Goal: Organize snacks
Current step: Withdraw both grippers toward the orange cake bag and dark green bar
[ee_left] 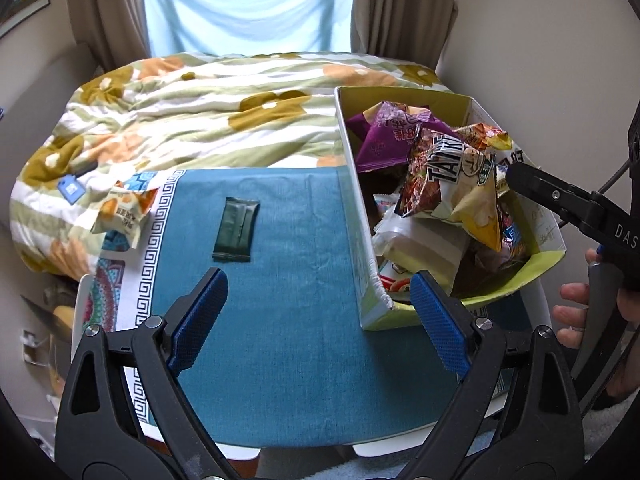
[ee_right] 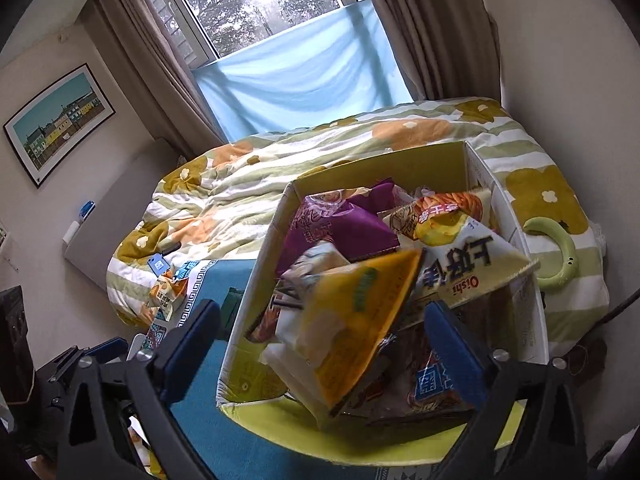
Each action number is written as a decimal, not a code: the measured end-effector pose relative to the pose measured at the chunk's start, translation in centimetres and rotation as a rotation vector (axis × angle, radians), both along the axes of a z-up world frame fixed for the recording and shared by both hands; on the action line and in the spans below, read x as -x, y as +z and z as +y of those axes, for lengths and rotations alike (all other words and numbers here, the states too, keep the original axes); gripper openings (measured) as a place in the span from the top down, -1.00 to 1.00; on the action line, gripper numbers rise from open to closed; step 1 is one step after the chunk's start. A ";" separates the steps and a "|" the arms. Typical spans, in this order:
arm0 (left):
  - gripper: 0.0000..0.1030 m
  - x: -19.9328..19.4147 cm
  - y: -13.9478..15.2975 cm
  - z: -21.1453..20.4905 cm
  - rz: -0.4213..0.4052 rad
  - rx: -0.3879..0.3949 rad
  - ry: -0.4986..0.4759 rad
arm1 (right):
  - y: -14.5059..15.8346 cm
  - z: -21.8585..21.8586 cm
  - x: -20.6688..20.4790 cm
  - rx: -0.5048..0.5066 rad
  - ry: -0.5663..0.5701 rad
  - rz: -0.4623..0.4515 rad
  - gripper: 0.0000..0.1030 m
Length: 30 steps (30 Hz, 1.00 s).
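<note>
A cardboard box (ee_left: 352,184) (ee_right: 256,280) stuffed with snack bags stands on the right of the teal cloth (ee_left: 288,320). My right gripper (ee_right: 324,340) is open over the box. A blurred yellow chip bag (ee_right: 352,320) lies tilted between its pads on top of the pile, and neither pad presses on it. In the left wrist view that bag (ee_left: 480,212) sits atop the pile beside one of the right gripper's fingers (ee_left: 552,196). My left gripper (ee_left: 320,312) is open and empty above the cloth. Ahead of it lies a dark green packet (ee_left: 236,229). A small orange-and-white packet (ee_left: 122,212) rests at the cloth's far left corner.
A bed with a flowered duvet (ee_left: 200,112) lies behind the table, under a window. On it are a blue card (ee_left: 70,188) and a green curved band (ee_right: 560,256). A person's hand (ee_left: 572,312) holds the right gripper's handle at the right edge.
</note>
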State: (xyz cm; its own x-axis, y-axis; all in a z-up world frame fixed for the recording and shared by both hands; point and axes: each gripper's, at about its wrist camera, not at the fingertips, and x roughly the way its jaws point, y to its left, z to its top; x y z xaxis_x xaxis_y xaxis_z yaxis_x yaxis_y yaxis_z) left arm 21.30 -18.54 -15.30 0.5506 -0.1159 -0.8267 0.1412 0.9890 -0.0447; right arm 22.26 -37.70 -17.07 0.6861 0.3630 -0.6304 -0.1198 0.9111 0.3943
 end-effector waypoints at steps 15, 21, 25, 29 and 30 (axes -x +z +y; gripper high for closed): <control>-0.78 3.5 2.4 2.8 -0.060 0.013 0.030 | 2.9 -0.2 4.3 0.076 0.022 -0.065 -0.99; -0.78 4.1 3.2 7.0 -0.093 -0.001 0.084 | 4.3 2.0 4.7 0.100 0.047 -0.095 -0.99; -0.78 3.2 3.4 10.8 -0.105 -0.005 0.118 | 5.0 4.6 4.5 0.105 0.057 -0.117 -0.99; -0.78 1.7 3.5 14.7 -0.127 -0.023 0.133 | 5.7 8.1 4.0 0.124 0.064 -0.158 -0.99; -0.78 1.2 3.5 15.6 -0.125 -0.031 0.135 | 5.9 9.1 3.8 0.132 0.066 -0.167 -0.99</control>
State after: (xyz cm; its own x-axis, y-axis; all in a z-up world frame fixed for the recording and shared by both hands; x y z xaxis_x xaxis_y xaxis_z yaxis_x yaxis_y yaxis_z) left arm 20.13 -2.93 -11.84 0.6585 -0.0092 -0.7526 0.0093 0.9999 -0.0040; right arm 18.45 -28.62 -11.21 0.7626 0.3327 -0.5548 -0.2348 0.9415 0.2420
